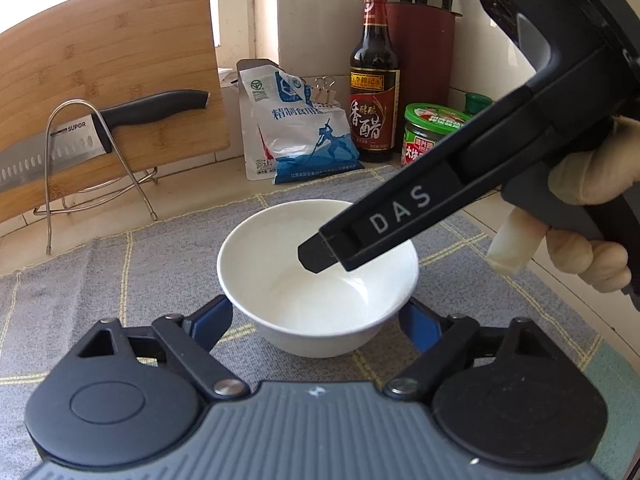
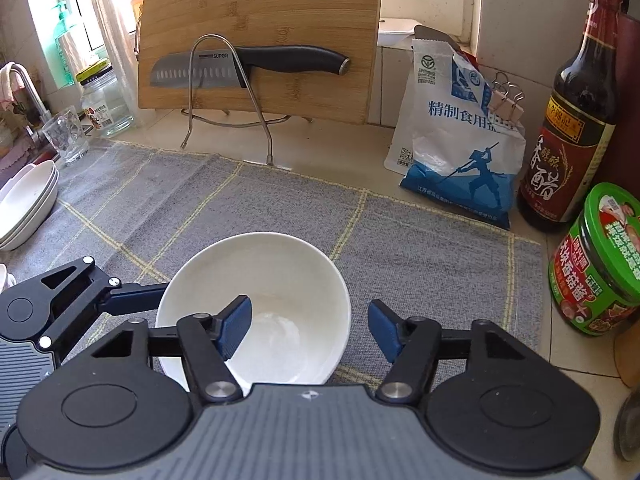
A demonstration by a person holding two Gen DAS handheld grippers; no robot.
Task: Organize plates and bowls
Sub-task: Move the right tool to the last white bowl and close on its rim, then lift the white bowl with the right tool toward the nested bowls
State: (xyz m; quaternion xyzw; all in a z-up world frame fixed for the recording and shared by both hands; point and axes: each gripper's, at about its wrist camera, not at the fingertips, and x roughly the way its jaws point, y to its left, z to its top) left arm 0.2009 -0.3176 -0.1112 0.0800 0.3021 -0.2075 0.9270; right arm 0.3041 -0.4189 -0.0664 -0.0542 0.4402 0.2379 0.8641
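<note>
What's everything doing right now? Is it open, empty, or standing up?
Bowl: upright, empty, on the grey mat.
Left gripper: fingers either side of the bowl; can't tell if it's squeezing.
Right gripper: open, one finger inside the bowl, one outside.
Plates: stacked.
Knife: resting in the wire rack.
Vinegar bottle: upright, capped.
Salt bag: standing, torn open.

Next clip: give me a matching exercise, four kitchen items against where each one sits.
Items:
1. bowl
2. knife
3. stacked plates
4. vinegar bottle

Places:
A. at the cloth's far left edge
B. across the wire rack, in front of the cutting board
C. mid-cloth, between hand-held gripper fingers
D. beside the green-lidded jar

Pairs: 1-C, 2-B, 3-A, 4-D
</note>
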